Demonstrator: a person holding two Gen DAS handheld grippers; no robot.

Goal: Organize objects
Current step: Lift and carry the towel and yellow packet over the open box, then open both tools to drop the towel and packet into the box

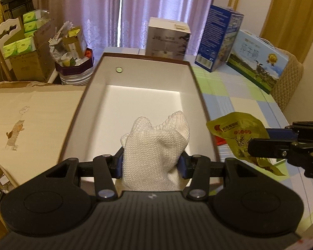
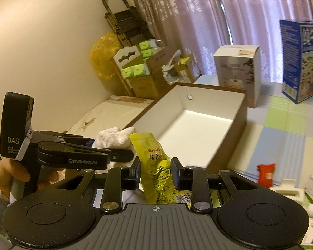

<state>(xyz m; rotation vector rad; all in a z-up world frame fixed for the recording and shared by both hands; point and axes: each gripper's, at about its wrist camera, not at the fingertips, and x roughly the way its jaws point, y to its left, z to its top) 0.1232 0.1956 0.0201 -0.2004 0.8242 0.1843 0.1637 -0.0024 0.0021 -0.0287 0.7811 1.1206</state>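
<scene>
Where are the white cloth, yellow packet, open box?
white cloth (image 1: pixel 156 145), left wrist view, its knit middle
yellow packet (image 2: pixel 156 164), right wrist view, its printed front
open box (image 1: pixel 144 102), left wrist view, bare floor

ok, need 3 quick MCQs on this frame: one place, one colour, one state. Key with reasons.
1. Where is the white cloth?
A. flat on the box floor
B. held over the box's near end
C. on the cardboard sheet

2. Colour of the packet in the right gripper?
A. red
B. blue
C. yellow-green

3. Inside of the open box?
A. bare
B. half full
C. lidded

Key: B, the left gripper clamps it above the near rim; C, yellow-green wrapper between the pads; A, only white floor shows.
</scene>
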